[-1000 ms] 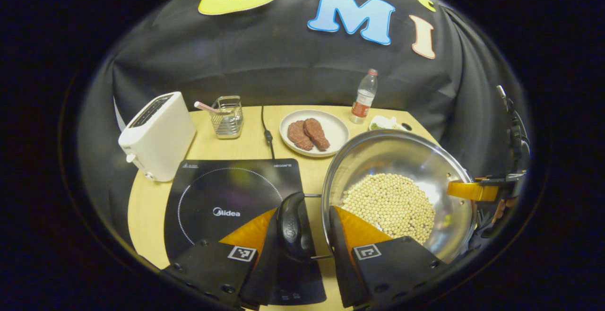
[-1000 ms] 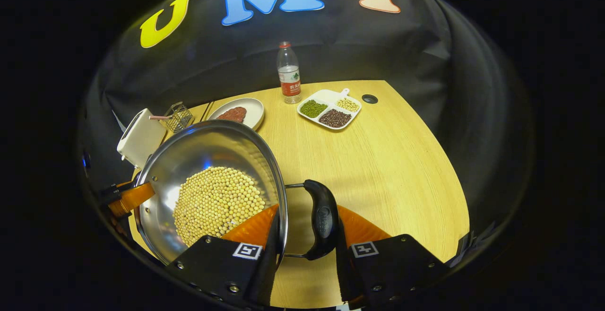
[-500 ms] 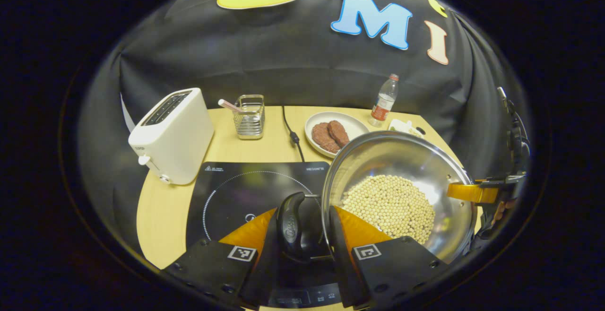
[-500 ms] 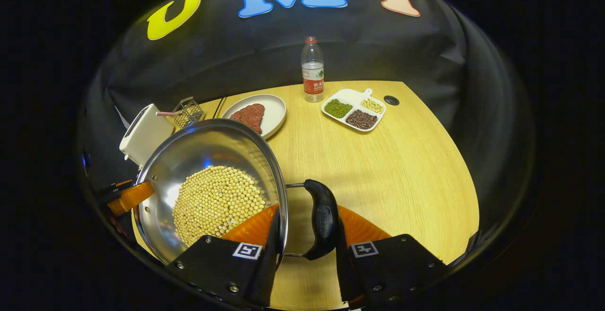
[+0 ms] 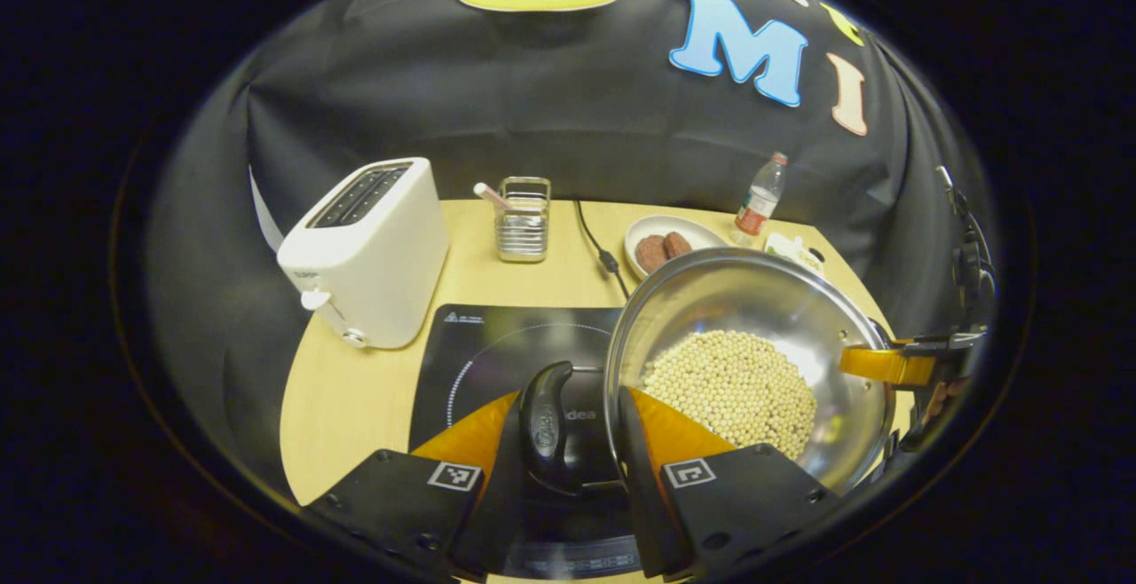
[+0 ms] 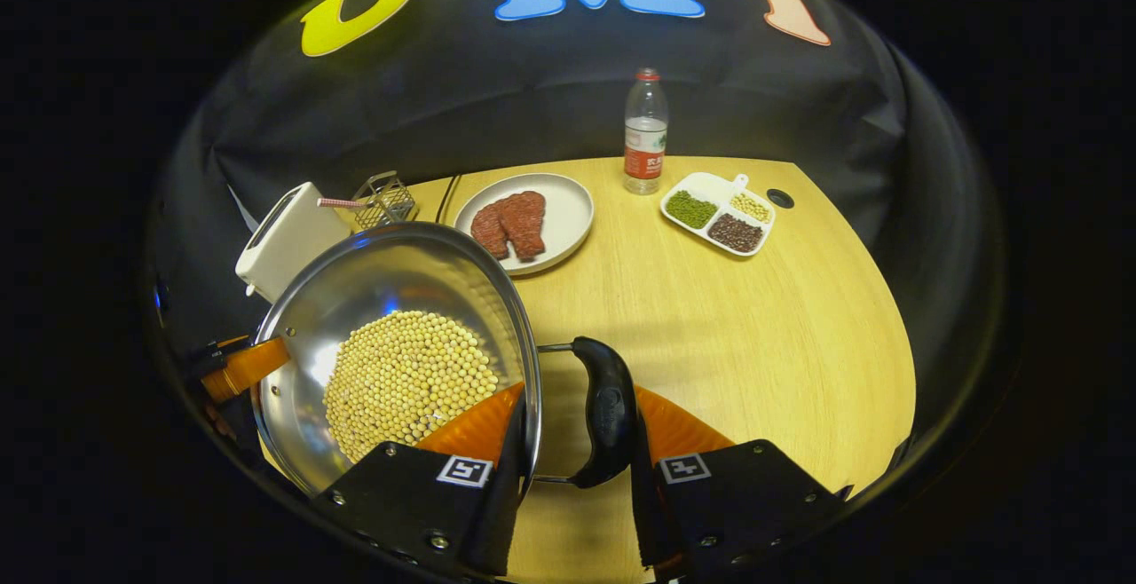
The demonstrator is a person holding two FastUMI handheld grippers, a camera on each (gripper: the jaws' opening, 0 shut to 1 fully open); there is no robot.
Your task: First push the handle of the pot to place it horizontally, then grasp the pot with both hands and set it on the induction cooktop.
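**Steel pot of beans held by both side handles, part over the cooktop**

The pot [image 5: 754,300] is a wide, round vessel of polished steel with a thin rolled rim, its floor covered by small, round, pale beans [image 5: 729,384] too many to count. It has two black, curved, glossy loop handles on wire stems. The left tongs [image 5: 570,429] are clamped on one handle [image 5: 543,424], with one finger outside the loop and the other against the pot wall below the rim. In the right gripper view the right tongs [image 6: 575,429] are clamped on the opposite handle [image 6: 606,411] in the same way. In the left gripper view the pot's near edge overlaps the induction cooktop [image 5: 497,353], a flat, black, glossy glass slab with a dotted white ring and small white print; whether the pot touches it cannot be told. A brand word sits on the glass, partly hidden by the handle.

The worktop [image 6: 728,318] is pale wood with fine straight grain. On it stand:
- one white, smooth, boxy toaster [image 5: 368,251] with two slots;
- one small wire basket [image 5: 522,220] with a pink stick in it;
- one round white plate [image 6: 555,216] carrying two reddish-brown, rough patties [image 6: 510,224];
- one clear plastic bottle [image 6: 644,131] with a red cap and red label, its print too small to read;
- one white divided dish [image 6: 719,211] with three compartments: green, dark and pale pulses.

A black cord [image 5: 596,247] runs from the cooktop's far side.
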